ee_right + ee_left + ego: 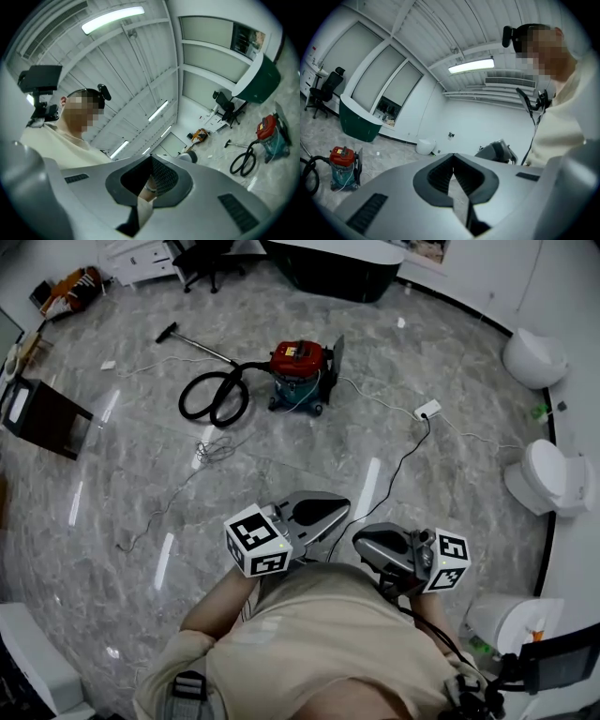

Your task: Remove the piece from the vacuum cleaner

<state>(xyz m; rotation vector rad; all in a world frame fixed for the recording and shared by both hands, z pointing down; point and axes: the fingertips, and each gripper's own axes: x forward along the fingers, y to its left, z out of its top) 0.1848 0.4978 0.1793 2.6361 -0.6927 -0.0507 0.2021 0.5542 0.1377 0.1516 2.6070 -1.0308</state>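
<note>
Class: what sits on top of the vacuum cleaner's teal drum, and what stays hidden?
A red lid with a dark handle caps the teal drum. The drum's inside is covered by it.

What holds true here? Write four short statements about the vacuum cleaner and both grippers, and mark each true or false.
1. The vacuum cleaner stands on the floor, far from both grippers. True.
2. The left gripper is shut on the hose. False: its jaws are together on nothing, close to the person's body.
3. The hose lies coiled beside the vacuum cleaner. True.
4. The right gripper has its jaws wide apart. False: they are together, with nothing between them.
</note>
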